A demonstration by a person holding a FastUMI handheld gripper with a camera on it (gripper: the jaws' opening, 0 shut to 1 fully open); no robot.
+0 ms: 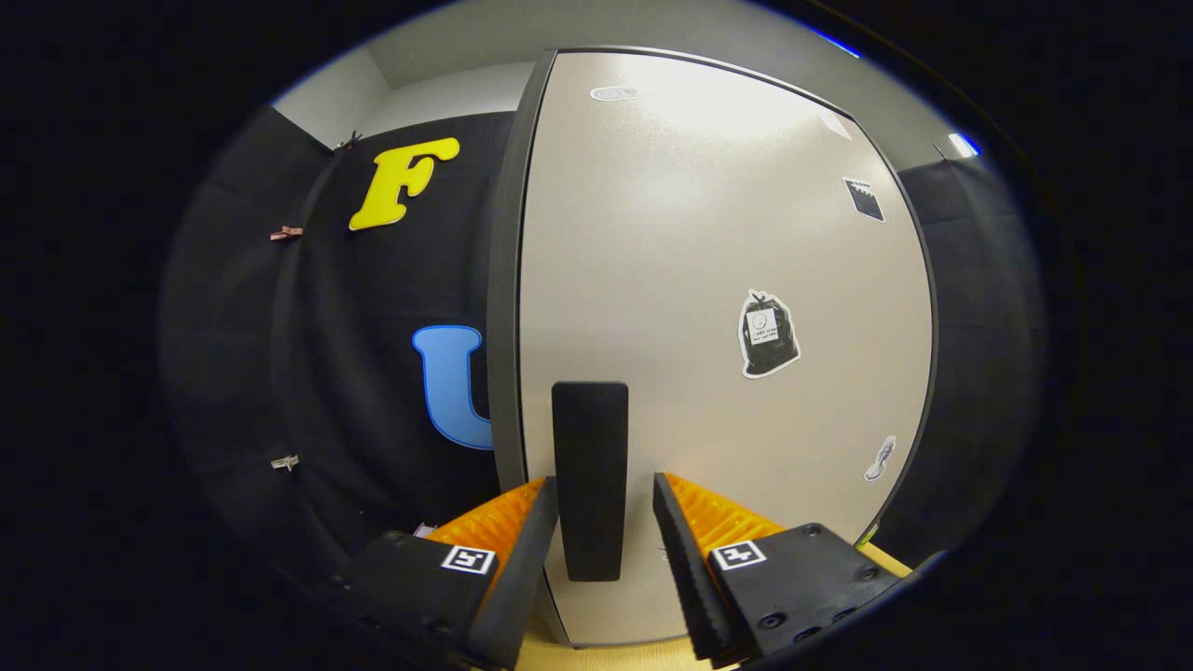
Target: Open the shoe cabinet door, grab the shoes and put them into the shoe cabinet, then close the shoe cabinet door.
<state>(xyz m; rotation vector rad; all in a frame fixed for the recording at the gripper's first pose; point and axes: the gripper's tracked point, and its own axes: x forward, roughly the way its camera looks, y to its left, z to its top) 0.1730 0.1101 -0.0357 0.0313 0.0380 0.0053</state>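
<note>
The shoe cabinet door (708,242) is a tall pale grey panel right in front of me, with a dark strip along its left side. A black upright handle (589,447) sits low on the door near that left side. My gripper (604,485) is open, and the handle stands between its two fingers. The left finger (536,522) lies close against the handle's left edge. A narrow gap shows between the right finger (676,531) and the handle's right edge. I cannot tell whether the door is fully closed or slightly ajar.
Several stickers are on the door, among them a black bag-shaped one (769,334) to the right of the handle. Black booth cloth (373,373) hangs left of the cabinet and also to its right. A light wooden surface (606,657) shows below the door.
</note>
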